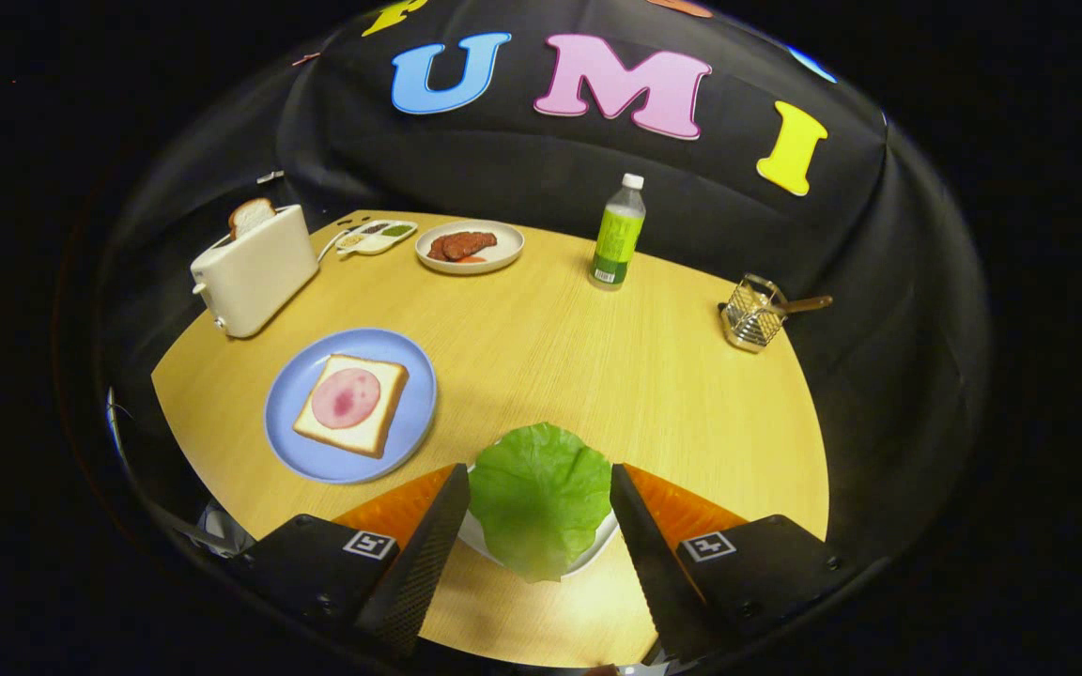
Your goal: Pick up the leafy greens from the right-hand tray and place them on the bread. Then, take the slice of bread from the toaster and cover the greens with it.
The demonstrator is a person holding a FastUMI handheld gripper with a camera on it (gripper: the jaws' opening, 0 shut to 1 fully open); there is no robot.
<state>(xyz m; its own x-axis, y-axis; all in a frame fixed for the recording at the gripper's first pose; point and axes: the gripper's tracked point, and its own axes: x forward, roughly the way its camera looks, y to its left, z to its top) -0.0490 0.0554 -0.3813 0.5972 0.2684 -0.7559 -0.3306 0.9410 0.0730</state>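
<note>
A green lettuce leaf (541,498) lies on a small white tray (597,549) directly between my two fingers. My gripper (539,488) stands open around the leaf, its fingers on either side and apart from it. To the left, beyond the fingers, a blue plate (409,427) carries a slice of bread (353,406) topped with a round pink slice of ham. Further back on the left stands a white toaster (255,269) with a bread slice (251,215) sticking up from its slot.
At the back of the round wooden table (579,357) sit a white plate with brown meat (469,246), a small condiment tray (376,237) and a green-labelled bottle (617,235). A wire holder with a utensil (755,314) stands near the right edge.
</note>
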